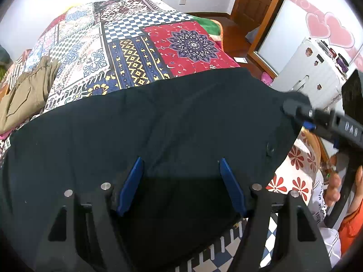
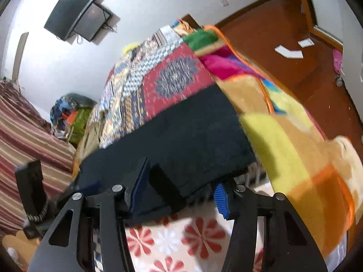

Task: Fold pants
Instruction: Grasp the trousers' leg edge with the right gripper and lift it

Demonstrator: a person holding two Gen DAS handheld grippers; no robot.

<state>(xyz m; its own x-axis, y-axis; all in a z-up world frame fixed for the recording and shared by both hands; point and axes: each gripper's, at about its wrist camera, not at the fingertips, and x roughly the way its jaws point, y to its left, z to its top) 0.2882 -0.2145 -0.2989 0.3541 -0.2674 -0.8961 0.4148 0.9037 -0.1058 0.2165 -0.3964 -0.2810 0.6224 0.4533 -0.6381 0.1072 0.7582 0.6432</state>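
The dark pants (image 1: 158, 122) lie spread flat across the near end of the bed (image 1: 140, 52), on its patchwork cover, their long axis running side to side along the bed's near edge. A second, tan garment (image 1: 25, 95) sits at the left side of the bed, apart from them.

The left hand-held gripper (image 1: 181, 185) hangs directly over the near edge of the pants, pointing steeply down, jaws wide with cloth below them but nothing pinched. The right hand-held gripper (image 2: 179, 192) is at the pants' right end, where the fabric reaches the bed's corner. The fabric edge lies between its blue pads (image 2: 221, 200), the jaws partly closed around it; motion blur keeps me from telling whether they press on it yet.

The right hand-held gripper is the nearer to a grasp. The likely next move is to take that end and carry it along the long axis toward the left end.
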